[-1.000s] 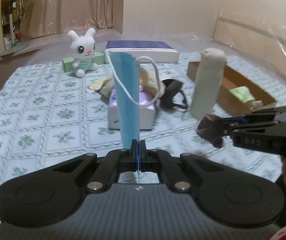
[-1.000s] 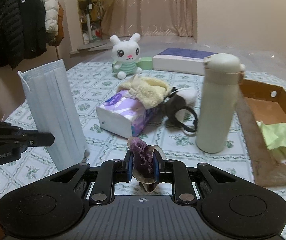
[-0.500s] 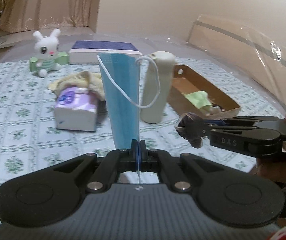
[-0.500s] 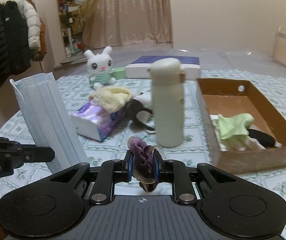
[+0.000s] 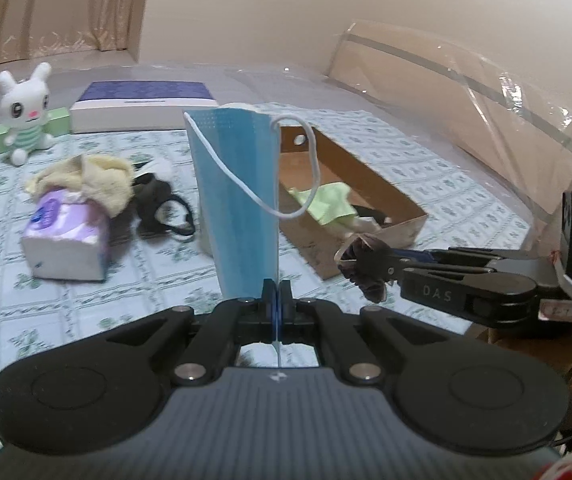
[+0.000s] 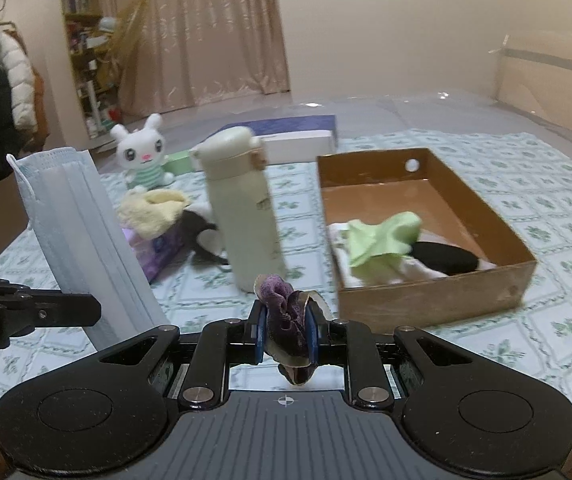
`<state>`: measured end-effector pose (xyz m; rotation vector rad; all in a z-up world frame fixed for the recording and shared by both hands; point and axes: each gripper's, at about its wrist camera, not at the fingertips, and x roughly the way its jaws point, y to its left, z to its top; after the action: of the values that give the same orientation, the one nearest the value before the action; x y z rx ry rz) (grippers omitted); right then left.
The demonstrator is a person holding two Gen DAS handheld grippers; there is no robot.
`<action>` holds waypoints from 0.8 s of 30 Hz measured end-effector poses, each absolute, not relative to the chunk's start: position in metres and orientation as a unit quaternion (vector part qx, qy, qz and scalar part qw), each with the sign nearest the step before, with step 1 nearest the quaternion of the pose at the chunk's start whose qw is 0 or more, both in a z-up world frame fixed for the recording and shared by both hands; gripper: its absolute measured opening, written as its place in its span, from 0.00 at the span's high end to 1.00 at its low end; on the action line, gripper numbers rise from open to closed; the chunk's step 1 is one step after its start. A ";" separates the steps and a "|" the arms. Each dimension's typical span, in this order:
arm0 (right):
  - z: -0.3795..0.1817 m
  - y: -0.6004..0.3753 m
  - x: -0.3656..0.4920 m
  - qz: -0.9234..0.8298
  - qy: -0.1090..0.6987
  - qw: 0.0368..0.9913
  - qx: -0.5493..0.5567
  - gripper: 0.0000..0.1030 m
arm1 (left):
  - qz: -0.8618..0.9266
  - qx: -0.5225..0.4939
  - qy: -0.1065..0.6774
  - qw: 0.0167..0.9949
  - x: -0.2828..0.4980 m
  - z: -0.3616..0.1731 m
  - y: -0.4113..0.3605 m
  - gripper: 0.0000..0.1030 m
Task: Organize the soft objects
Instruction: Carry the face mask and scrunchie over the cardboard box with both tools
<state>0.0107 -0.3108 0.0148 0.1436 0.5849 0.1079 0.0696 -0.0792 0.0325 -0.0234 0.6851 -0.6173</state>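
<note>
Two soft things are in your grip at once. Your left gripper (image 5: 276, 294) is pinched tight on the bottom edge of the mask (image 5: 238, 200), which stands upright above the fingers with one ear loop (image 5: 298, 172) hanging to the right. Your right gripper (image 6: 286, 334) is clamped on a crumpled purple cloth (image 6: 286, 320), part bulging above the fingers and part hanging below.

The box (image 6: 486, 216) sits to the right on the table (image 6: 558, 320), already holding a green cloth (image 6: 382, 236) and a dark item, so it looks like the place for both. The right gripper is nearer it: take the cloth in first, over the near wall, and release only once the cloth is well inside the rim, aiming for the bare far half of the floor.

Mind the bottle (image 6: 242, 208), which stands just left of the box and close ahead of both grippers; swing around its near side, not across its top. For the mask, lift high enough that the loose loop clears the bottle and the box wall, then lay it flat, not dropped on edge.

Tissues (image 5: 66, 240), a yellow cloth (image 5: 98, 178) and a bunny (image 5: 26, 112) wait farther left.
</note>
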 end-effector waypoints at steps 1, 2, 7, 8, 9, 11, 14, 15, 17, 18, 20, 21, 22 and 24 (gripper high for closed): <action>0.015 -0.314 0.010 0.050 0.287 0.954 0.072 0.80 | -0.301 -0.011 0.330 0.895 0.070 0.033 -0.082 1.00; 0.016 -0.318 0.009 0.047 0.286 0.954 0.074 0.80 | -0.305 -0.011 0.330 0.894 0.071 0.034 -0.085 1.00; 0.017 -0.335 0.007 0.031 0.283 0.955 0.083 0.80 | -0.318 -0.010 0.332 0.888 0.076 0.035 -0.102 1.00; 0.017 -0.338 0.006 0.028 0.283 0.955 0.085 0.80 | -0.321 -0.010 0.333 0.887 0.077 0.035 -0.106 1.00; 0.017 -0.340 0.006 0.026 0.282 0.955 0.086 0.80 | -0.323 -0.010 0.334 0.885 0.078 0.035 -0.109 1.00; 0.016 -0.347 0.005 0.021 0.281 0.955 0.089 0.80 | -0.329 -0.009 0.335 0.883 0.079 0.035 -0.115 1.00; 0.017 -0.357 0.004 0.012 0.280 0.955 0.093 0.80 | -0.337 -0.008 0.338 0.879 0.084 0.035 -0.126 1.00; 0.018 -0.360 0.003 0.009 0.279 0.956 0.095 0.80 | -0.340 -0.008 0.339 0.877 0.086 0.035 -0.130 1.00; 0.019 -0.367 0.003 0.003 0.277 0.956 0.097 0.80 | -0.346 -0.005 0.340 0.874 0.090 0.035 -0.139 1.00; 0.020 -0.371 0.003 0.000 0.275 0.956 0.098 0.80 | -0.350 -0.004 0.340 0.873 0.092 0.036 -0.143 1.00; 0.021 -0.379 0.004 -0.006 0.272 0.957 0.099 0.80 | -0.356 0.000 0.339 0.871 0.096 0.037 -0.152 1.00; 0.022 -0.382 0.004 -0.009 0.271 0.958 0.099 0.80 | -0.359 0.002 0.338 0.870 0.099 0.038 -0.157 1.00; 0.023 -0.387 0.005 -0.012 0.269 0.958 0.099 0.80 | -0.362 0.003 0.337 0.869 0.101 0.039 -0.161 1.00; 0.025 -0.394 0.007 -0.018 0.266 0.959 0.099 0.80 | -0.368 0.004 0.337 0.867 0.108 0.041 -0.171 1.00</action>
<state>0.0074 -0.3940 0.0247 0.1999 0.5397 -0.0360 0.1083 -0.1710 0.0414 0.0090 0.7049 -0.7713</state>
